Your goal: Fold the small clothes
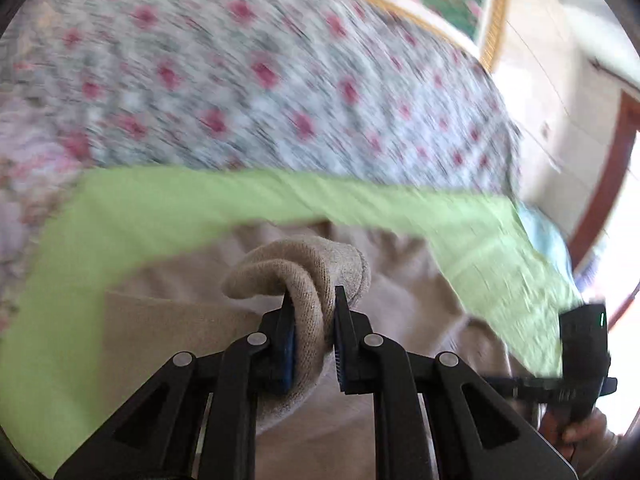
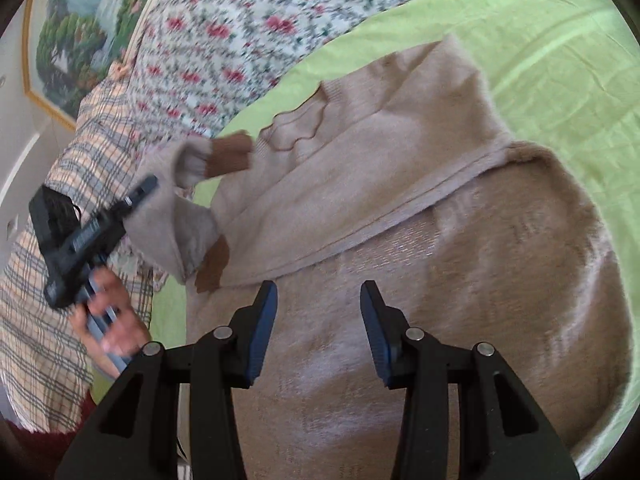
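A beige knit sweater point(image 2: 400, 208) with brown cuffs lies partly folded on a green sheet point(image 2: 560, 60). My left gripper point(image 1: 313, 300) is shut on a bunched fold of the sweater's sleeve point(image 1: 304, 268) and holds it raised above the body of the sweater. In the right wrist view the left gripper point(image 2: 132, 200) shows at the left, at the lifted sleeve. My right gripper point(image 2: 318, 300) is open and empty, just above the sweater's lower body. It also appears at the right edge of the left wrist view point(image 1: 584, 356), blurred.
A floral quilt point(image 1: 260, 80) covers the bed beyond the green sheet. A plaid cloth point(image 2: 48, 300) lies at the left. A framed landscape picture point(image 2: 76, 28) hangs on the wall. A white cupboard point(image 1: 560, 92) stands at the right.
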`<state>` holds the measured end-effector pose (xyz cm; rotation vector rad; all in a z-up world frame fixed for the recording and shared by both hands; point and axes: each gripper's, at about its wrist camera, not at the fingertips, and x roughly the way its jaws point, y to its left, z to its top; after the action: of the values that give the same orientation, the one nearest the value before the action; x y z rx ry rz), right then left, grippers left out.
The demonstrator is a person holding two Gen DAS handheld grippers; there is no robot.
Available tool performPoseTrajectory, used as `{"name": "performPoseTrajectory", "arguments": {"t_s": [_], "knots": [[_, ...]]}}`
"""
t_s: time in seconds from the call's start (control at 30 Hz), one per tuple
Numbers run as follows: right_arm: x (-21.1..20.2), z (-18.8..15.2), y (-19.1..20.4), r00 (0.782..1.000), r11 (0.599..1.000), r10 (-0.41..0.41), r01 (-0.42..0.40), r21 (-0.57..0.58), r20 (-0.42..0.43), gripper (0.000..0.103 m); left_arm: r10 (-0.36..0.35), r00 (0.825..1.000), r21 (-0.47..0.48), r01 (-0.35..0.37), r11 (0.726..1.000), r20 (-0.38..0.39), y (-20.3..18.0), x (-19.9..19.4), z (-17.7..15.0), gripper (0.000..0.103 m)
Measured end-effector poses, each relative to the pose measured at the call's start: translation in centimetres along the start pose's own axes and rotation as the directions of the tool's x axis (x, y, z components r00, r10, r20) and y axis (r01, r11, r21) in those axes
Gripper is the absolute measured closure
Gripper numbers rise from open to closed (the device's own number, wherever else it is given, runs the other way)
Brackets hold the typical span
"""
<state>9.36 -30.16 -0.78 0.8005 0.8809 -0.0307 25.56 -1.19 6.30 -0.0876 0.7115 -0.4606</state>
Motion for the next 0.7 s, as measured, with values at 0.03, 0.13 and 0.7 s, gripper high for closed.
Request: {"name": "performPoseTrajectory", "arguments": {"t_s": [0.03,0.13,0.7], "knots": [[-0.1,0.3,-0.4,1.0,1.0,0.0,0.0,0.014,0.007,0.058,-0.002,1.0,0.019,0.003,1.0,-0.03,-0.8,1.2,-0.8,0.088],[0.2,1.4,-0.7,1.0,1.0,-0.001,0.001,0.031,0.011,0.058,0.03,0.991,0.066,-0.022,0.998,-0.133,-1.9,4.6,-3.0,0.086],[14.0,10.8,2.2,0.989,0.999,-0.033,0.032,-0.012,-0.146,0.058,0.286,0.938,-0.044,-0.3,0.953,-0.194,7.0,-5.0,-10.8,0.043]]}}
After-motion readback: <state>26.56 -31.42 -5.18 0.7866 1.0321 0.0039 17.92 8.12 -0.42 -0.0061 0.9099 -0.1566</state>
